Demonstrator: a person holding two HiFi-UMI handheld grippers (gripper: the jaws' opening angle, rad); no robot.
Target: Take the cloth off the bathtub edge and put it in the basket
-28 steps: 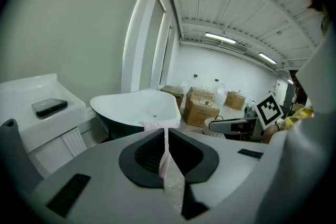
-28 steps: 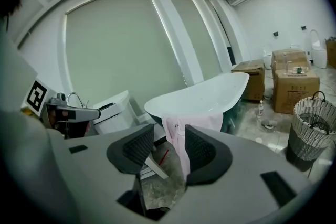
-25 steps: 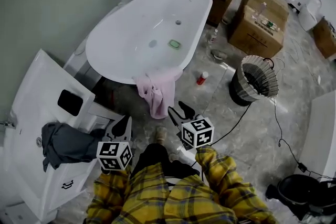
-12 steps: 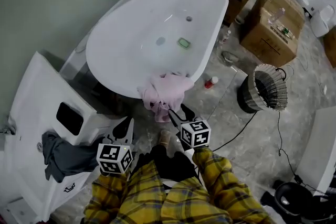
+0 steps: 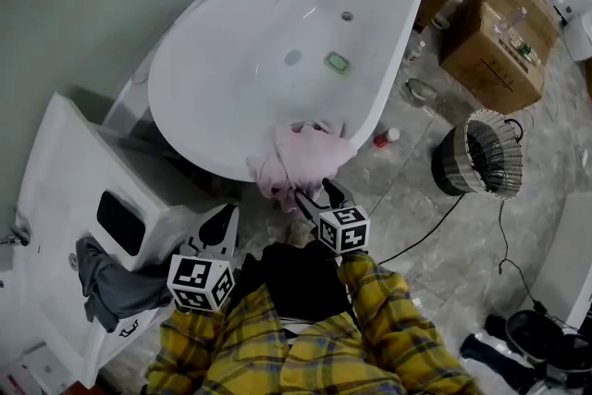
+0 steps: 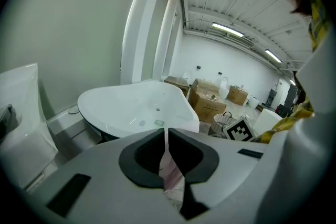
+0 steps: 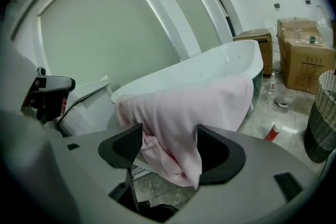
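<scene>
**Cloth [image 5: 310, 153] on the bathtub [image 5: 166, 120] edge, grasp prepared.**
The left gripper [image 5: 220, 217] is clenched, empty. The jaws of the right gripper [image 5: 316, 191] are opening, with the draped cloth between them, unpressed. A thick fold should be enclosed before closing.

Two cardboard boxes [image 5: 499, 42] stand on the grey marbled floor [image 5: 435, 291], a small red-and-white bottle [image 5: 386, 138] lies near them, a black cable [image 5: 500, 240] runs across the floor, and a dark grey garment [image 5: 116, 287] hangs over a white cabinet [image 5: 74, 180].
</scene>
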